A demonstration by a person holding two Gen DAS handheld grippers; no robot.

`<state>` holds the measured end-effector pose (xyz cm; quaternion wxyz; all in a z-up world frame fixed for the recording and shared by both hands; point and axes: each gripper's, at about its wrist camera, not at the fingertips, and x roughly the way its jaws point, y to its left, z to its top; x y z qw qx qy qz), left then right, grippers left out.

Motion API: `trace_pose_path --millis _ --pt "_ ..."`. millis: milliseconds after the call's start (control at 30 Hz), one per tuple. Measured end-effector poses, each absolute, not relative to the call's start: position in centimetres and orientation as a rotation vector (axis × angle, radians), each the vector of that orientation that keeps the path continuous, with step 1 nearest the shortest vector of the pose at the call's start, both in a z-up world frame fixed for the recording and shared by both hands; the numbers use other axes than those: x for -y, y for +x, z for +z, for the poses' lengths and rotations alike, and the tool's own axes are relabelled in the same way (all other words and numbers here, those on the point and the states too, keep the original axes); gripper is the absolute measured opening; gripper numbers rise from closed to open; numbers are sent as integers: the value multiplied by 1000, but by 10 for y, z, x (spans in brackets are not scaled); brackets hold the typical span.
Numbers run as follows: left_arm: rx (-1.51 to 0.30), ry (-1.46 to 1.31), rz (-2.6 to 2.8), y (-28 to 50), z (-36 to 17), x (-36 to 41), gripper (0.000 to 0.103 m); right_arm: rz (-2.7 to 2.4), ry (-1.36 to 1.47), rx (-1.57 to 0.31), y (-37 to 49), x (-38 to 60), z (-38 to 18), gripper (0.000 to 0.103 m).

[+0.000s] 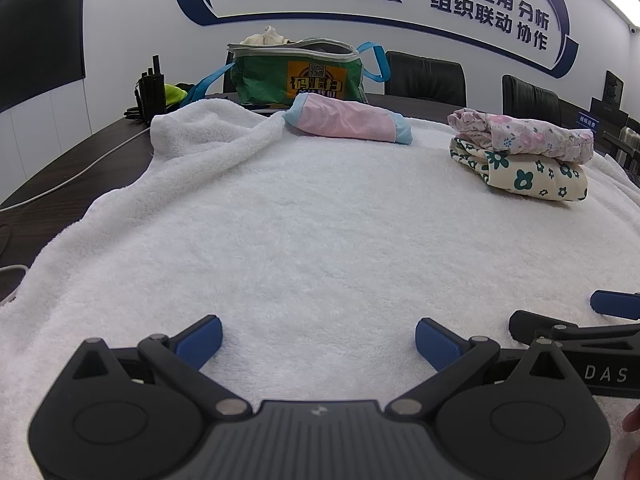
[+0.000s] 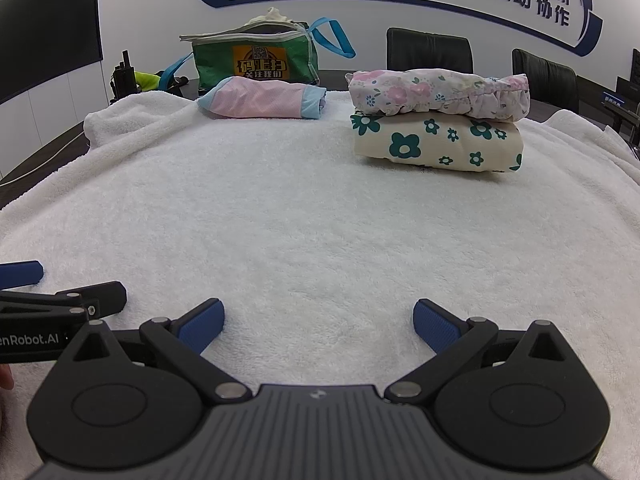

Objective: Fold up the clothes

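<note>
Both tools sit low over the near part of a white towel (image 1: 320, 232) that covers the dark tabletop (image 1: 60, 168). Left hand-held gripper (image 1: 319, 342) has its blue-padded fingers (image 1: 200, 340) spread wide, with nothing between them but bare towel. Right hand-held gripper (image 2: 319, 326) is spread just as wide and also holds nothing; part of it shows at the right edge of the left wrist view, just beside its partner.

Far across the towel lie the clothes. On the right is a stack of two folded pieces: a cream garment with green flowers (image 2: 438, 146) at the bottom, and a pink floral garment (image 2: 438, 90) with a ruffled edge resting on top of it. To the left of the stack, and apart from it, a pink mesh garment with light blue trim (image 2: 262, 98) lies folded near the far edge of the towel.

Just behind the pink mesh piece stands a green bag (image 2: 256, 62) with blue handles and an orange label, pale cloth poking out of its open top. Left of the bag are black handheld radios (image 1: 152, 90) and something neon yellow. The towel is rumpled at its far left corner. Black chairs (image 2: 430, 54) stand against a white wall bearing blue Chinese lettering.
</note>
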<state>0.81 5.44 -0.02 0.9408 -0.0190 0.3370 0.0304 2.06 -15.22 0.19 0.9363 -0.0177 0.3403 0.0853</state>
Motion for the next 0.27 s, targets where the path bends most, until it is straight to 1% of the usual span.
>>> trace_pose_path --millis 267 --pt "-688 -38 62 8 0 -54 103 174 -35 -696 20 152 2 102"
